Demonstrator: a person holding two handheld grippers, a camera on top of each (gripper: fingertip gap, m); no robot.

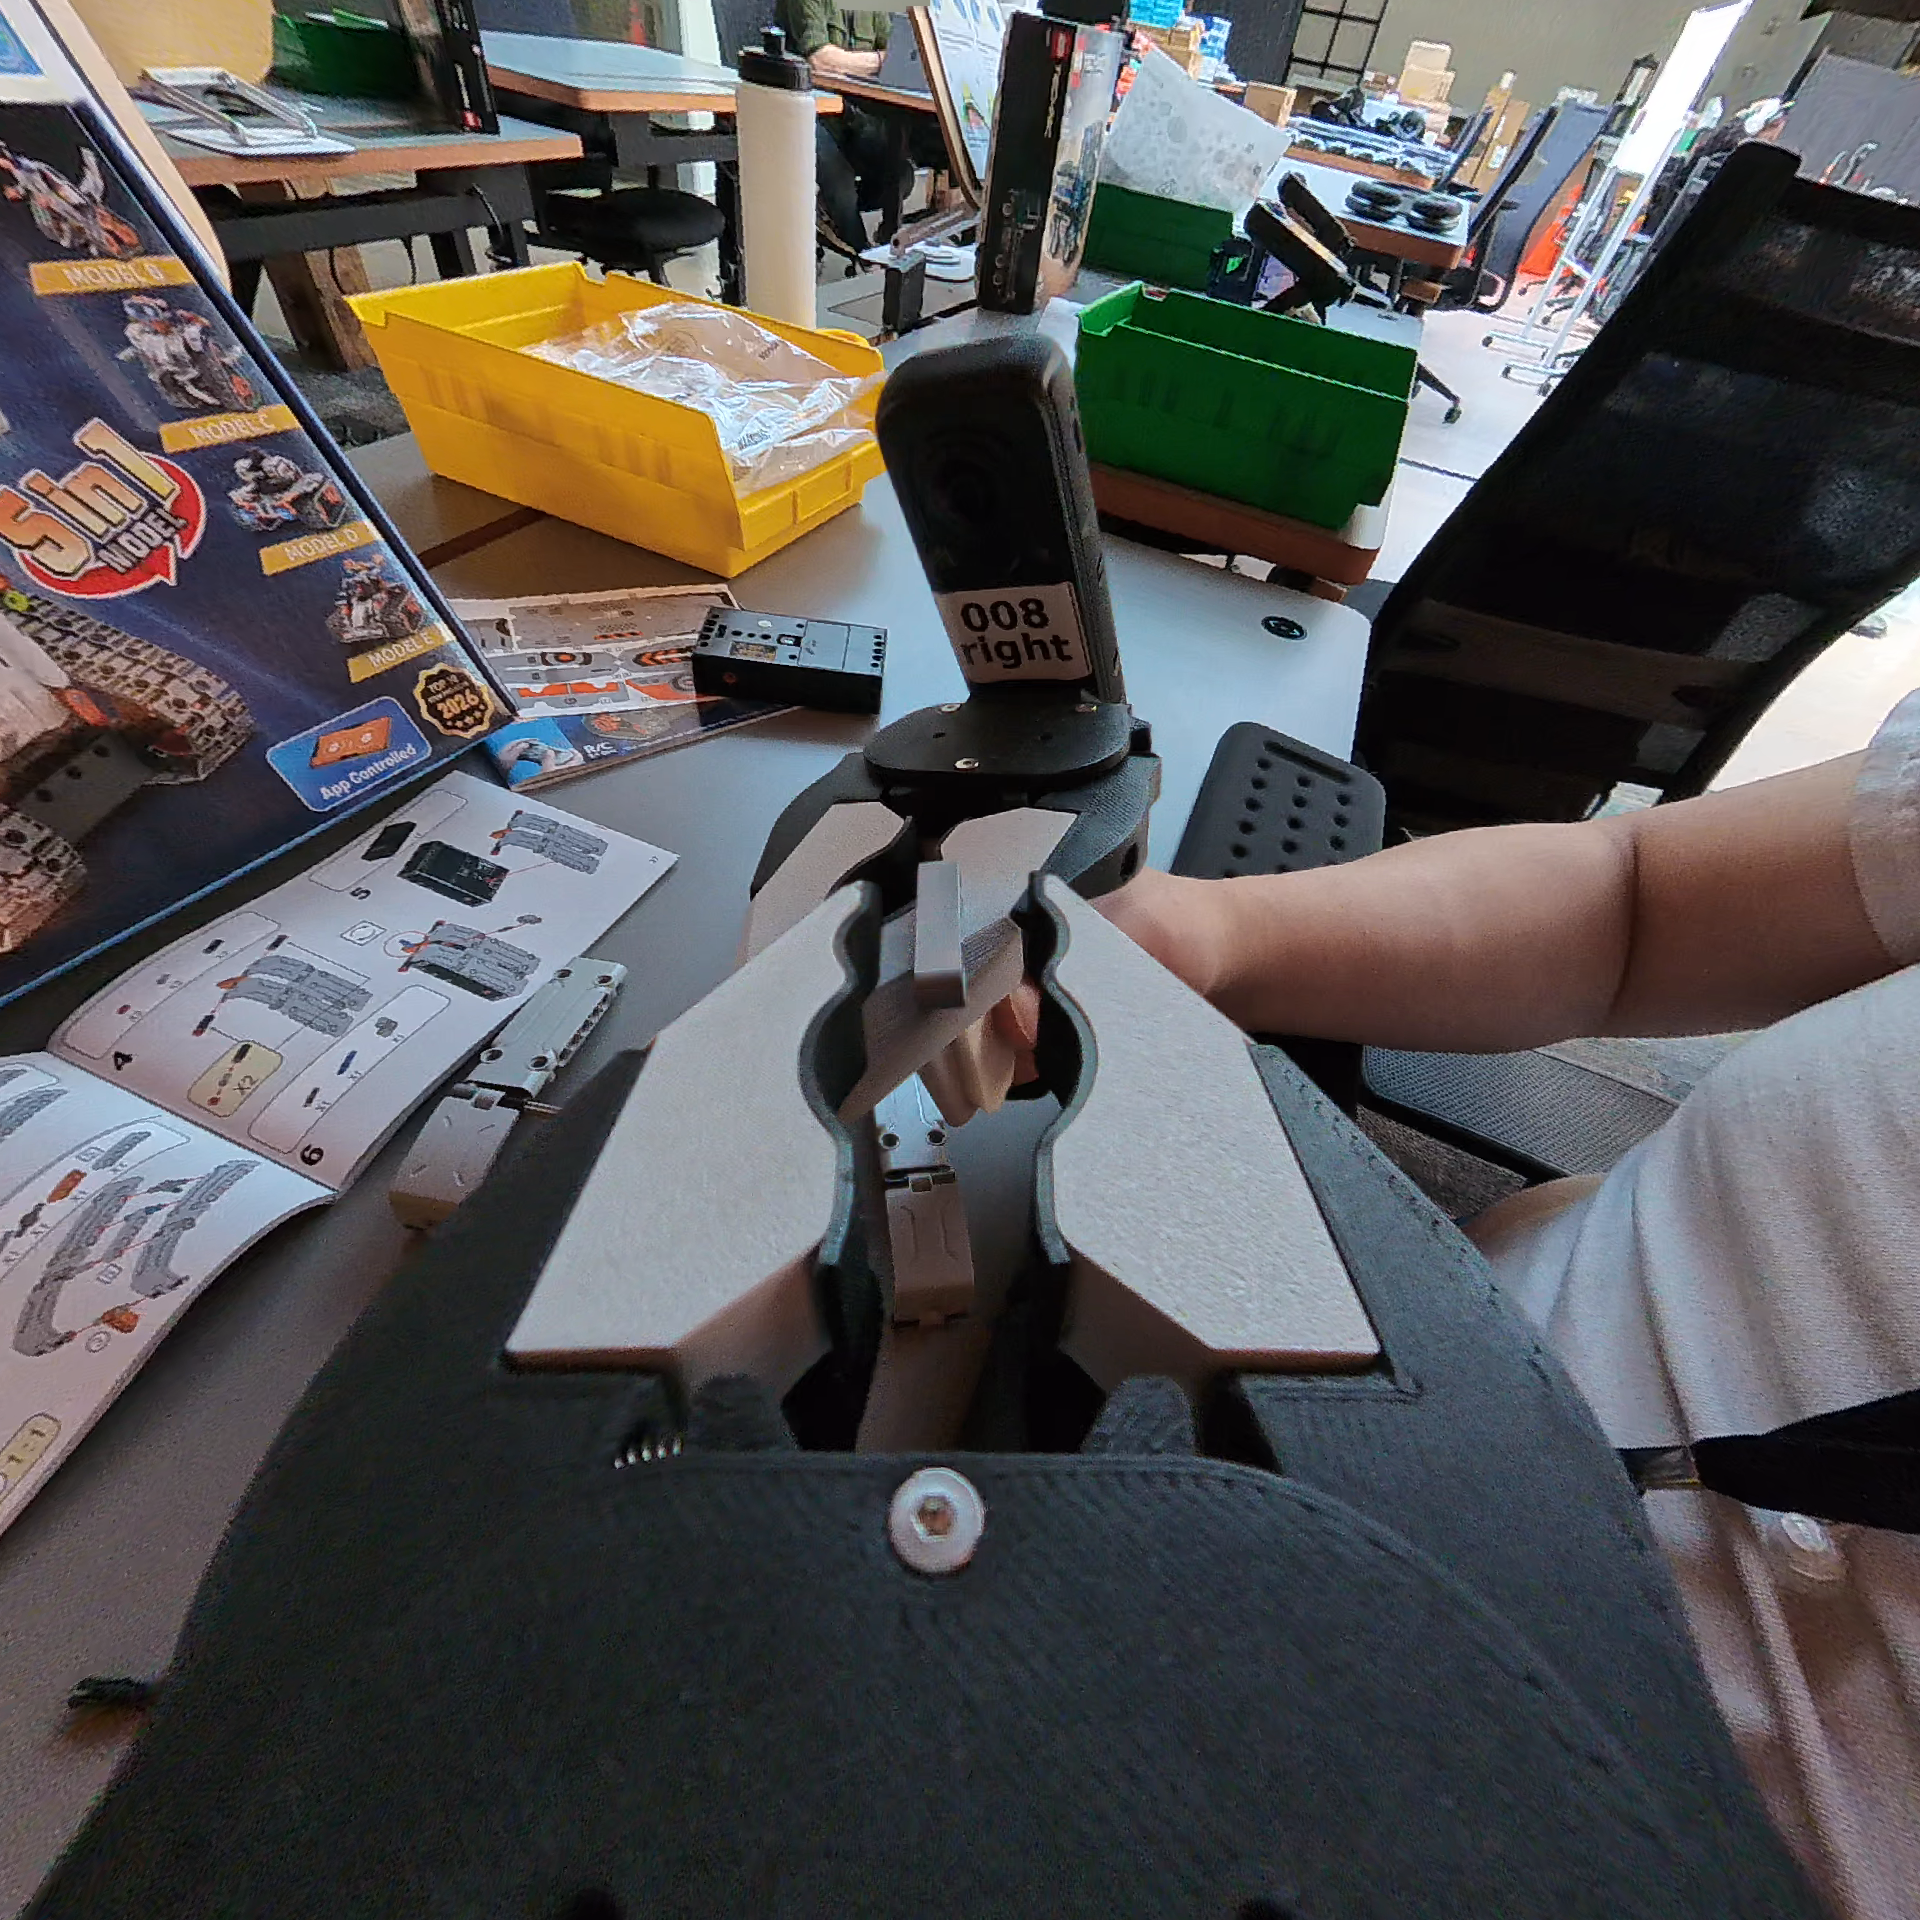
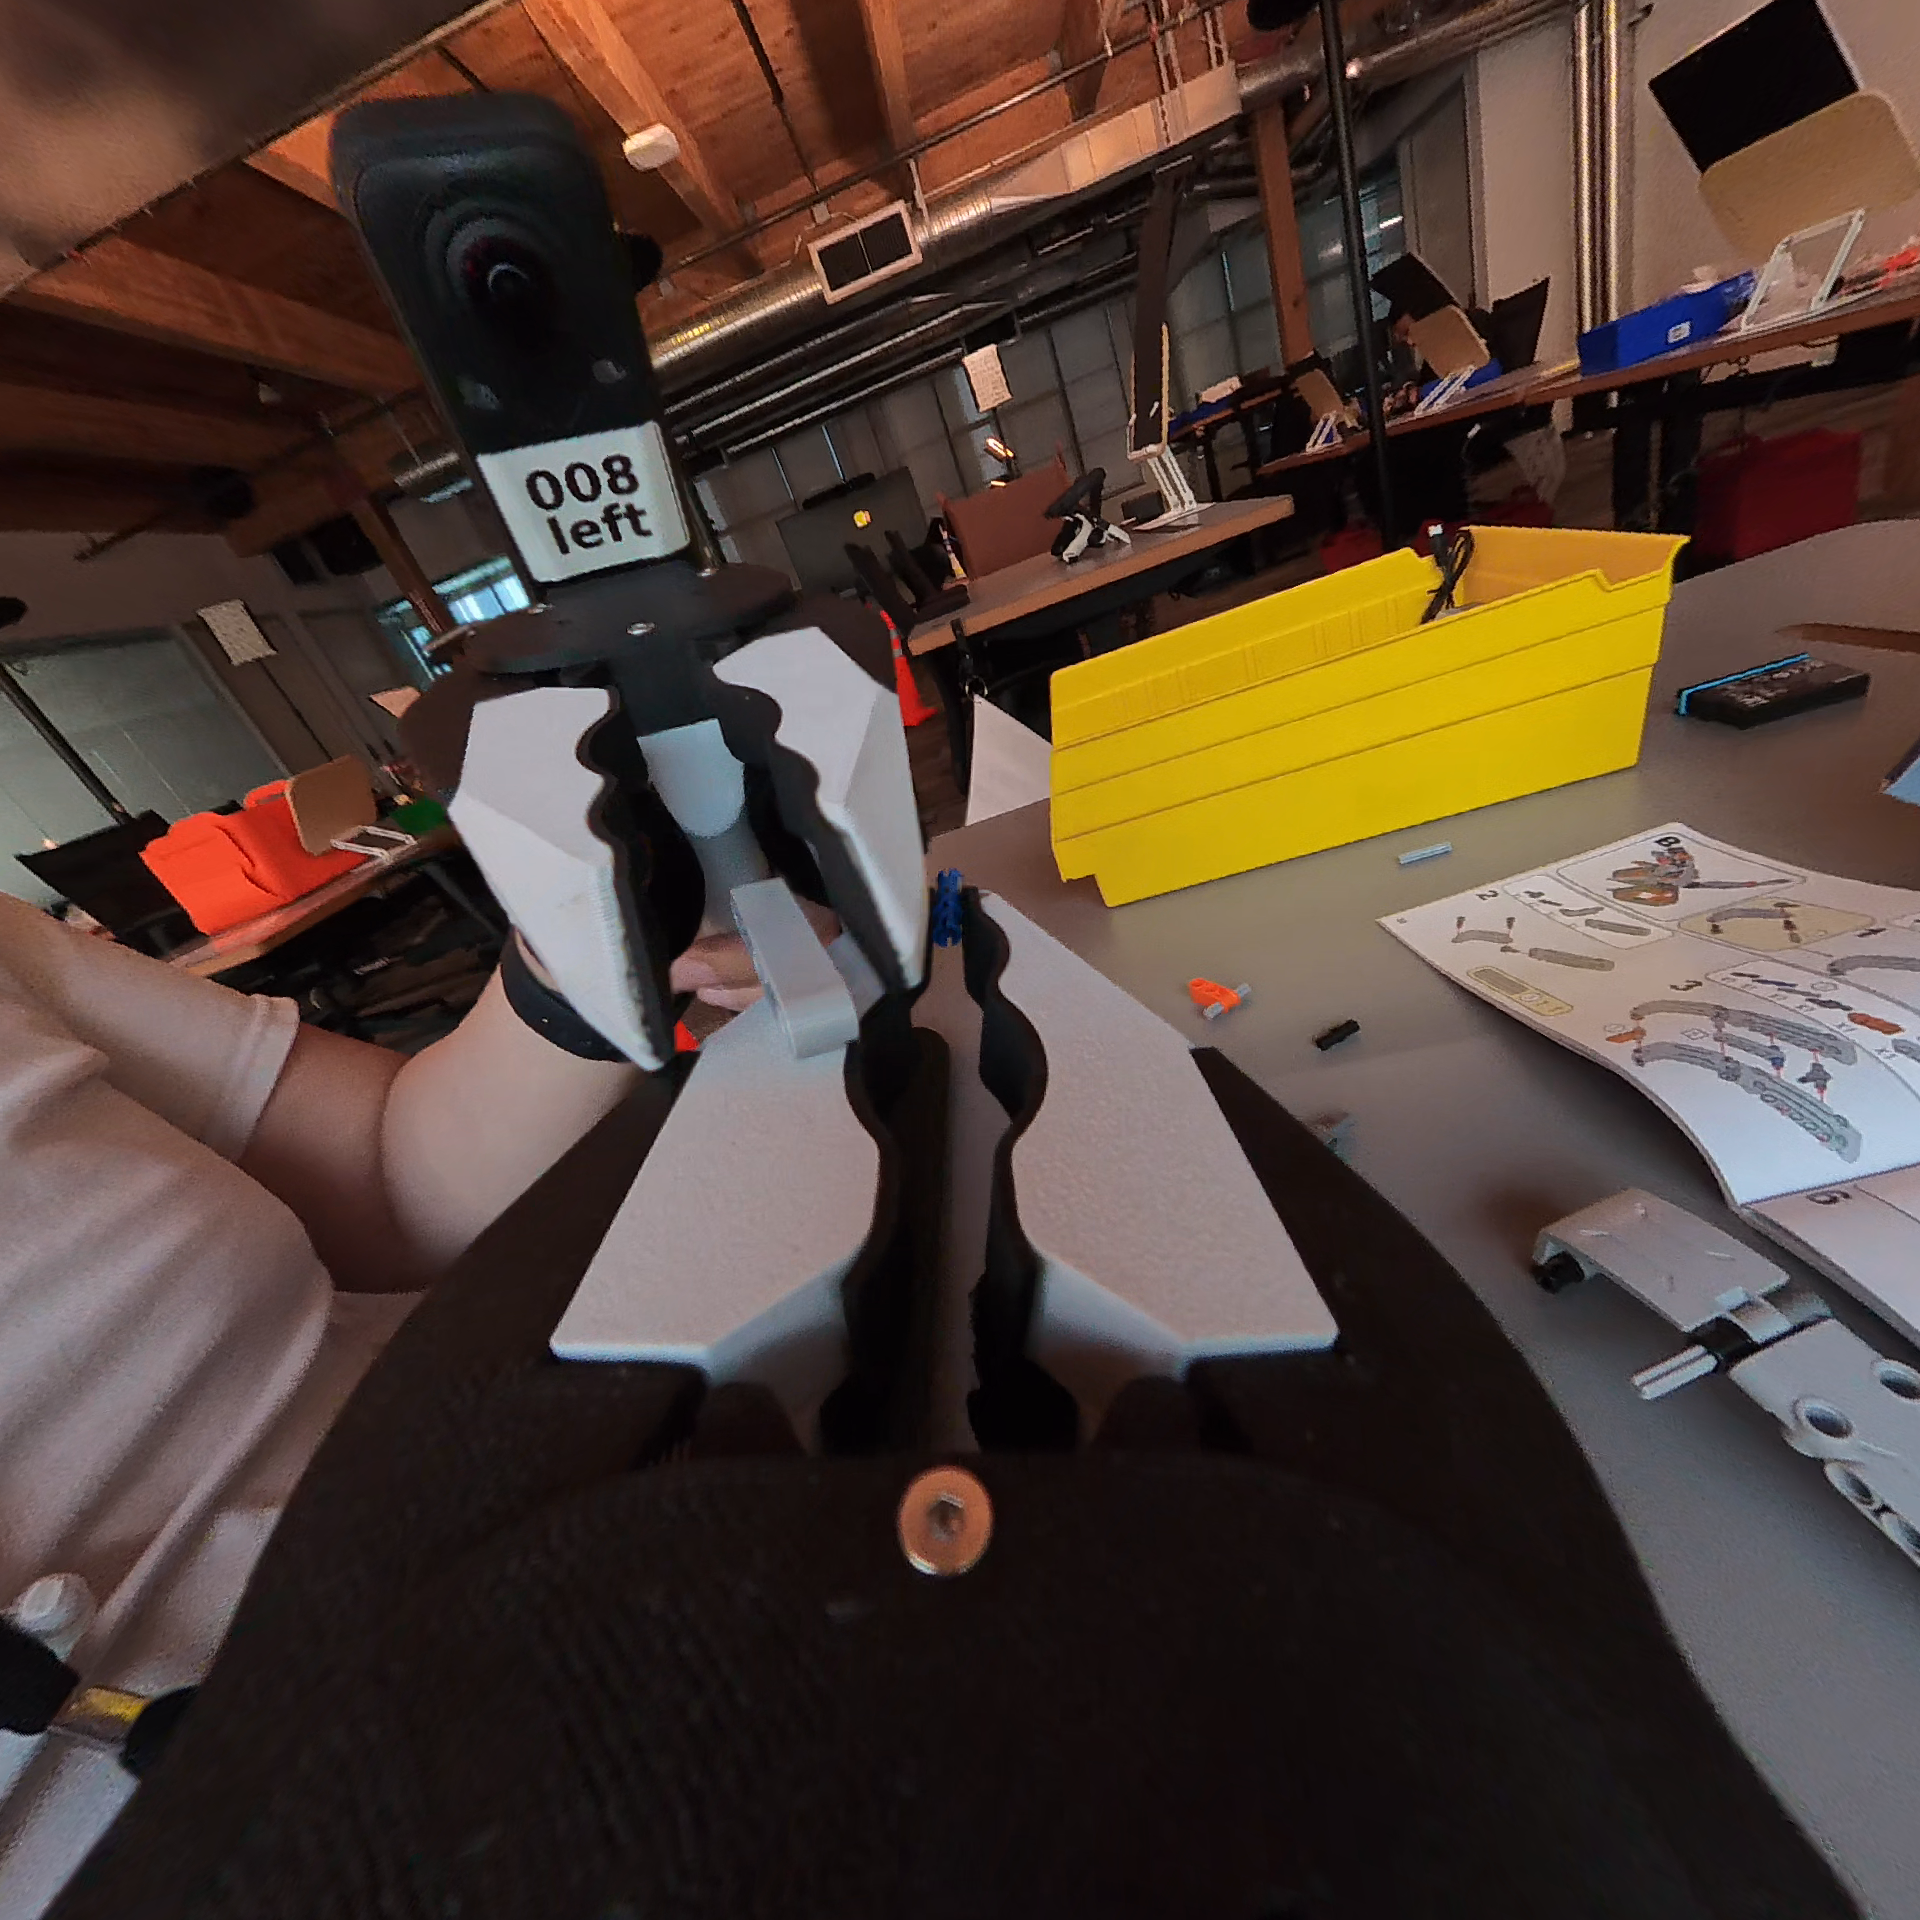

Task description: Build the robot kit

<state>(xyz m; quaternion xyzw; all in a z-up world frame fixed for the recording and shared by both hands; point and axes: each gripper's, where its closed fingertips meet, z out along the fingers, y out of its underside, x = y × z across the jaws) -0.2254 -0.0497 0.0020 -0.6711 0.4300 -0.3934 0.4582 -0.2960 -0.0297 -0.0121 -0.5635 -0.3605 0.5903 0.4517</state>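
Observation:
My left gripper (image 1: 948, 906) is shut on a grey angled building beam (image 1: 940, 940), held above the table. In the right wrist view the left gripper (image 2: 774, 1003) faces me with that beam (image 2: 795, 977) sticking out of its tips. My right gripper (image 2: 951, 951) is shut on a small blue pin (image 2: 948, 909), whose tip is right beside the beam. In the left wrist view the right gripper (image 1: 940, 844) points at me, tips almost touching the beam; the pin is hidden there.
An open instruction booklet (image 1: 312, 987) (image 2: 1714, 987), a grey part assembly (image 1: 520, 1070) (image 2: 1714, 1320), an orange piece (image 2: 1210, 995) and a black pin (image 2: 1335, 1034) lie on the grey table. Yellow bin (image 1: 623, 416) (image 2: 1351, 727), green bin (image 1: 1236, 405), kit box (image 1: 156, 520), black module (image 1: 790, 660), chair (image 1: 1662, 468). Left tips to right tips: about 6 cm.

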